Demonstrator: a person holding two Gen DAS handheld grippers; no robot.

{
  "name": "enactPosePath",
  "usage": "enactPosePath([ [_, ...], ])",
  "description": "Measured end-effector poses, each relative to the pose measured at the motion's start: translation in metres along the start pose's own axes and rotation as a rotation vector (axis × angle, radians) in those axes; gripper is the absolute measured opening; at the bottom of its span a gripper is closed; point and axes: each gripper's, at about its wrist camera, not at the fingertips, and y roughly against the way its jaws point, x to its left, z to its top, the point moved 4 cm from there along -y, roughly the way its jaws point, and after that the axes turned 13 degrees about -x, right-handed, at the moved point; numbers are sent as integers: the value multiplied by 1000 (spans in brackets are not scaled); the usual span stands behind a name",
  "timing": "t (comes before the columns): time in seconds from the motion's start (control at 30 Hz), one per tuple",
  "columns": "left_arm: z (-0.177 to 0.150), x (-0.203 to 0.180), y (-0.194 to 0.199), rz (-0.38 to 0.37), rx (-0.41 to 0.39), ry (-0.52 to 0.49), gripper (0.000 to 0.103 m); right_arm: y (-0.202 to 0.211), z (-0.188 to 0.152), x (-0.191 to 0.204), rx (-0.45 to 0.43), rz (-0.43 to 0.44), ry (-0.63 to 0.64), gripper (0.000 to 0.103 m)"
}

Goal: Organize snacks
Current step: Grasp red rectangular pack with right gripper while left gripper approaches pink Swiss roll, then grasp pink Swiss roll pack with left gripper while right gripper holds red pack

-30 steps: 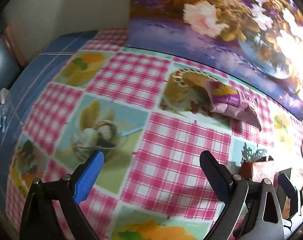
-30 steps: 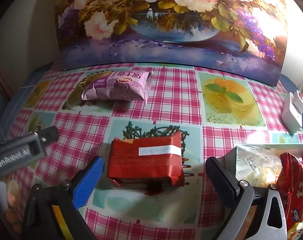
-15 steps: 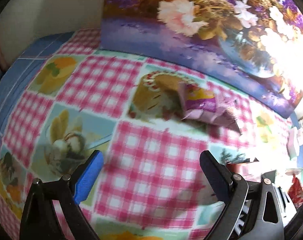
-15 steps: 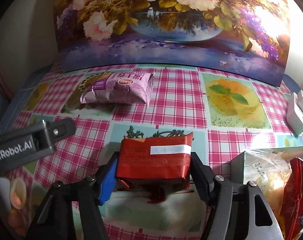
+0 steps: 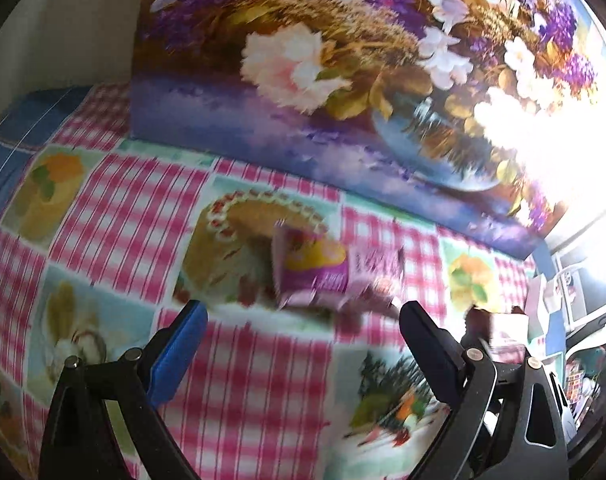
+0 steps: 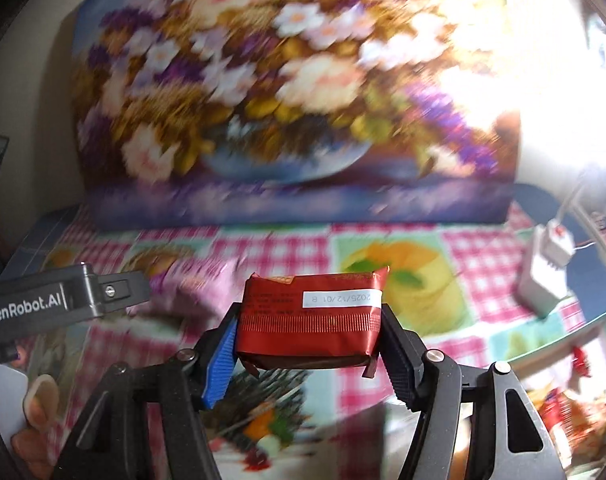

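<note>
My right gripper [image 6: 309, 342] is shut on a red snack packet [image 6: 311, 320] with a white date label and holds it lifted above the checked tablecloth. A purple snack bag [image 5: 327, 276] lies on the cloth near the flower painting; my left gripper [image 5: 299, 340] is open and empty, just short of it. The purple bag shows blurred in the right wrist view [image 6: 195, 288], behind the left gripper's body [image 6: 63, 304]. The lifted red packet shows dimly at the right of the left wrist view [image 5: 503, 328].
A large flower painting [image 5: 343, 80] stands along the back of the table. A white power adapter [image 6: 543, 276] lies at the right. A box [image 6: 563, 344] holding snack bags sits at the lower right. The tablecloth [image 5: 263, 380] is pink checked with food pictures.
My right gripper closed on the red packet and lifted it off the cloth. My left gripper moved forward and right toward the purple bag, staying open.
</note>
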Motion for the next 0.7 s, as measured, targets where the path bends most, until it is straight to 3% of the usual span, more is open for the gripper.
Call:
enactPosePath([
  [0.3, 5, -42, -35, -34, 33, -93, 97, 0, 19, -29, -69, -62, -78, 67],
  [0.7, -8, -55, -72, 106, 42, -230, 97, -10, 9, -36, -32, -48, -131, 67],
])
